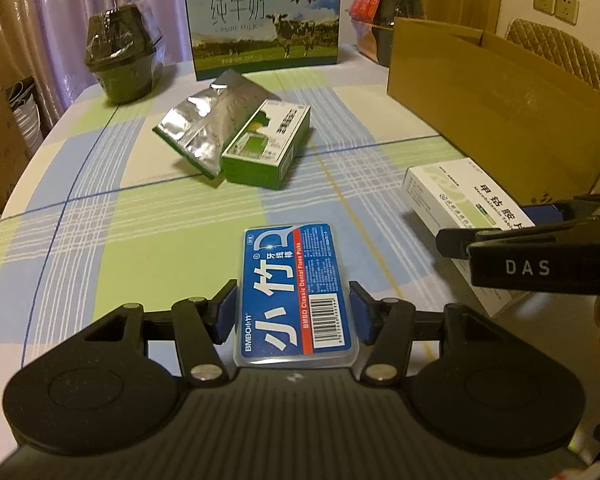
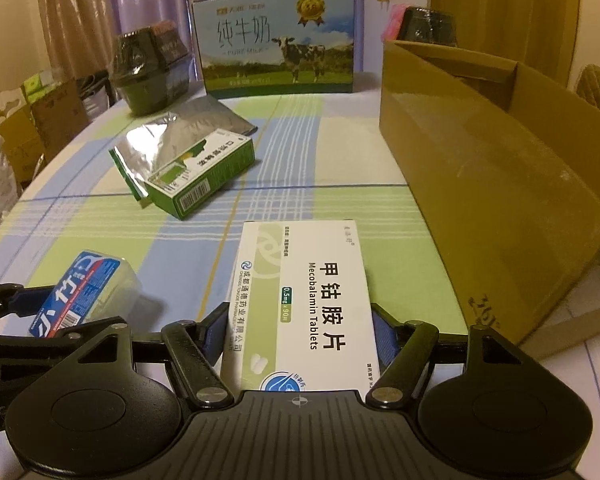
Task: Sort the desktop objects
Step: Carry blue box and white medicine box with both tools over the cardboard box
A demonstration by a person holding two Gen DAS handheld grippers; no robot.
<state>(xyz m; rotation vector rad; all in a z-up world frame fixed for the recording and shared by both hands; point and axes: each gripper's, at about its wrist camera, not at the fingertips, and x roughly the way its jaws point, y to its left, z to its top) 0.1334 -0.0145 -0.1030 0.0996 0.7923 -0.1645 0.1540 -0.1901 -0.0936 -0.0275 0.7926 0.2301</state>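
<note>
My left gripper is shut on a blue dental floss picks box, its blue pads pressed against both long sides. The same box shows at the lower left of the right wrist view, with the left gripper around it. My right gripper is shut on a white Mecobalamin tablets box, which lies lengthwise between the fingers. In the left wrist view the right gripper comes in from the right edge across that white box. Both boxes sit low over the checked tablecloth.
A green medicine box leans on a silver foil pouch mid-table. An open cardboard box fills the right side. At the back stand a milk carton and wrapped black bowls, with more bowls behind the cardboard box.
</note>
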